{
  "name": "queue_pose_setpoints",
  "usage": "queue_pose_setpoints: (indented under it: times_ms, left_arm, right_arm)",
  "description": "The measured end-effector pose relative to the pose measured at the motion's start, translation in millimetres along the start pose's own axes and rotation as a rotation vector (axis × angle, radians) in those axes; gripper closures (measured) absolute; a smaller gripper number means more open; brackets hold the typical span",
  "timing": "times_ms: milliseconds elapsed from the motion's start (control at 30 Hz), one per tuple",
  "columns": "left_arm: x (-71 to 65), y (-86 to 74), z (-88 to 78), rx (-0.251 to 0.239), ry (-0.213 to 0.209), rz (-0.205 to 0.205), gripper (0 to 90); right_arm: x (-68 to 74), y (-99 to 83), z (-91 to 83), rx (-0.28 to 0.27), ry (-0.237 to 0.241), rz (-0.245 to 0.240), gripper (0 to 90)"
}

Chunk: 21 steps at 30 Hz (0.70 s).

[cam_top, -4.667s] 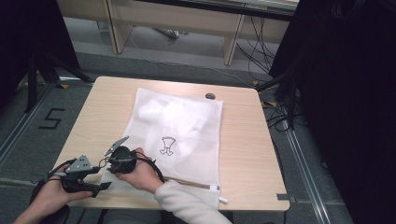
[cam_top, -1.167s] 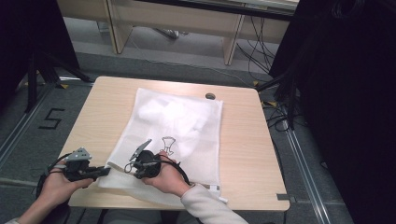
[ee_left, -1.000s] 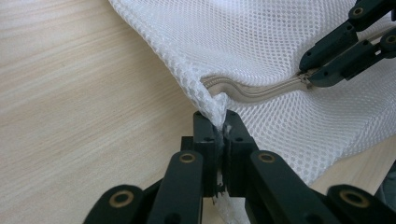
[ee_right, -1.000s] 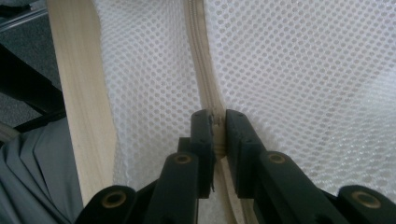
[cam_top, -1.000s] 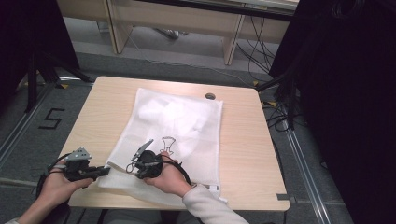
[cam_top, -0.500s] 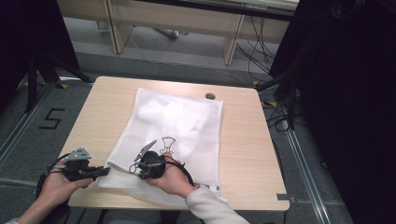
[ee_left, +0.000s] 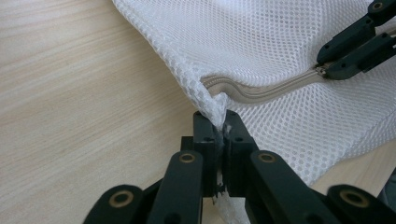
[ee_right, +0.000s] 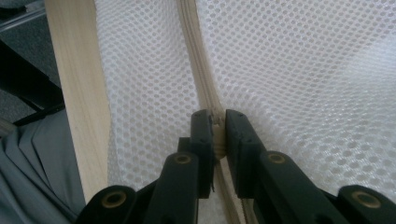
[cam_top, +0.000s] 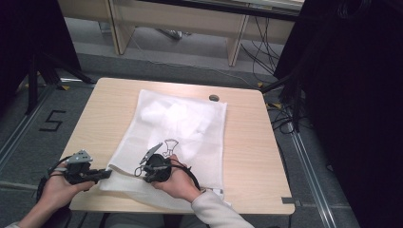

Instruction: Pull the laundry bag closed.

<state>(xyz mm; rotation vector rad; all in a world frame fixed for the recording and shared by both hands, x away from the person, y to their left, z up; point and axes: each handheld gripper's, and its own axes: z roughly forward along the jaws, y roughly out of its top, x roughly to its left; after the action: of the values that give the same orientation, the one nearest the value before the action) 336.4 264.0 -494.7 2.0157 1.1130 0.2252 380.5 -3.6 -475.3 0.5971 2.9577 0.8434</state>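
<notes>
Left claw (ee_left: pixel 218 122) closed tight on the near-left corner of the white mesh laundry bag (ee_left: pixel 280 37), a tuft of mesh squeezed up between the jaws. Right claw (ee_right: pixel 215 119) closed on the zipper (ee_right: pixel 196 56), seemingly at the slider, though too hidden between the jaws to be sure.

Compared with a few seconds back: right claw (cam_top: pixel 154 166) carried rightwards along the bag's near edge, away from the left claw (cam_top: pixel 107 173), then almost still over the last second. Corner tugged a little further left, zipper (ee_left: pixel 261 91) drawn into a taut line between the two claws. Probably a zip run under way, one claw anchoring and the other pulling. Opening or closing: cannot tell from the tape as seen.

Laundry bag (cam_top: pixel 190 118) flat on the tabletop (cam_top: pixel 247 156), mouth edge nearest the person, soft white contents (cam_top: pixel 161 111) bunched toward the far end.

Edges: zipper close beside the tabletop's near edge (ee_right: pixel 70 93), a narrow strip of bare wood between mesh and drop. Plenty of zipper left toward the bag's near-right corner, path along it unobstructed. Bare wood to the right of the bag and on the far-left side too. Small dark disc (cam_top: pixel 214 98) at the bag's far edge, well apart from both claws.
</notes>
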Motion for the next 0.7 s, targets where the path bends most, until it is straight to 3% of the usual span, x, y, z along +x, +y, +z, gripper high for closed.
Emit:
queue_pose_setpoints:
  times_ms: [700]
  left_arm:
    - [0.4, -1.0, 1.3, 0.007, 0.0, -0.01, 85.5]
  right_arm:
    - [-2.8, -9.1, -6.3, 0.01, -0.001, 0.01, 82.4]
